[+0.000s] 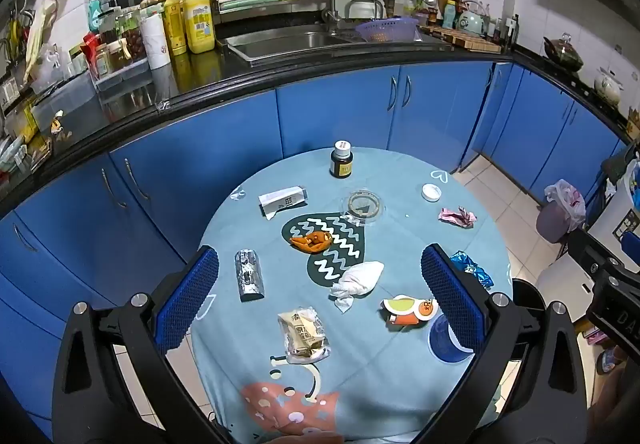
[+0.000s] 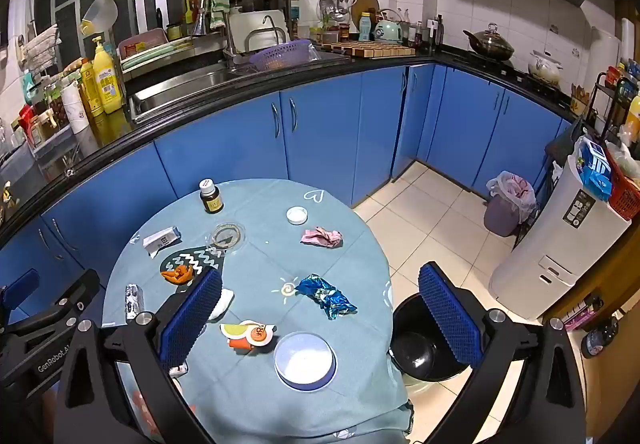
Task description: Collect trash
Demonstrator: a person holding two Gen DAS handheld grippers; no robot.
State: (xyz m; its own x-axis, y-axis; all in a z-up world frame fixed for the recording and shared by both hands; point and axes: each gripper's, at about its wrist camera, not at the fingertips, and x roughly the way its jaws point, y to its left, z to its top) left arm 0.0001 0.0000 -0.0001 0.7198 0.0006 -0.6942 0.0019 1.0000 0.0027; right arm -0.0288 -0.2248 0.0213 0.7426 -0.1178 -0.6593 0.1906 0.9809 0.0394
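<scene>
Trash lies scattered on a round table with a blue cloth (image 1: 400,384). I see a crumpled white tissue (image 1: 359,278), orange peel (image 1: 311,241), a silver foil wrapper (image 1: 251,275), a clear snack packet (image 1: 304,332), a white carton piece (image 1: 282,200), a pink wrapper (image 1: 458,217), a blue foil wrapper (image 2: 328,296) and an orange-and-white wrapper (image 2: 249,336). My left gripper (image 1: 320,304) hovers open above the tissue and snack packet, holding nothing. My right gripper (image 2: 320,318) stands open over the table's right side, empty. A black bin (image 2: 424,344) sits on the floor beside the table.
A brown bottle (image 1: 341,163), a clear round lid (image 1: 363,205), a small white cap (image 1: 431,192) and a blue-rimmed plate (image 2: 304,360) also rest on the table. Blue cabinets (image 2: 320,132) curve behind. A purple bin with a bag (image 2: 506,204) and a white appliance (image 2: 560,244) stand right.
</scene>
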